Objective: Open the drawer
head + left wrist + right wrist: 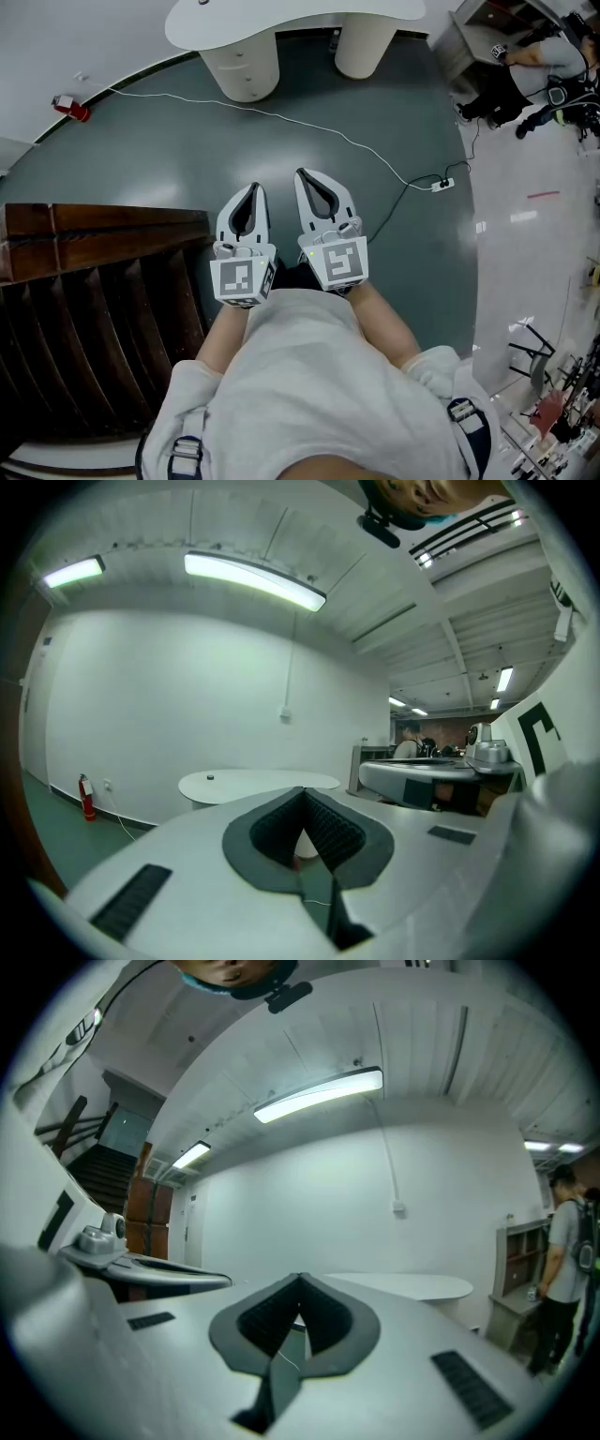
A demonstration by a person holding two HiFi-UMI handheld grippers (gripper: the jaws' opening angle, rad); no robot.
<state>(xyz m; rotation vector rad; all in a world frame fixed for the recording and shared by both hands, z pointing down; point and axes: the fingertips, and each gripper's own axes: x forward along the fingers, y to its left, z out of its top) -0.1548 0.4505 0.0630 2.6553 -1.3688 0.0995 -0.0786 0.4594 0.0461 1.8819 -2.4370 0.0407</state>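
Observation:
I see no drawer clearly; the rounded white pedestal (246, 70) under the white table (291, 19) far ahead shows faint horizontal lines and small knobs. Both grippers are held side by side, level, above the dark green floor. The left gripper (251, 189) is shut, its tips meeting with nothing between them; in its own view the left gripper (303, 794) points at the table (258, 782). The right gripper (303, 175) is shut and empty as well, and the right gripper (300, 1281) also faces the white wall and table.
Dark wooden steps (94, 281) fill the lower left. A white cable (309, 127) runs across the floor to a power strip (442, 184). A red fire extinguisher (70, 107) stands by the wall. A person (562, 1260) stands by shelving at the right.

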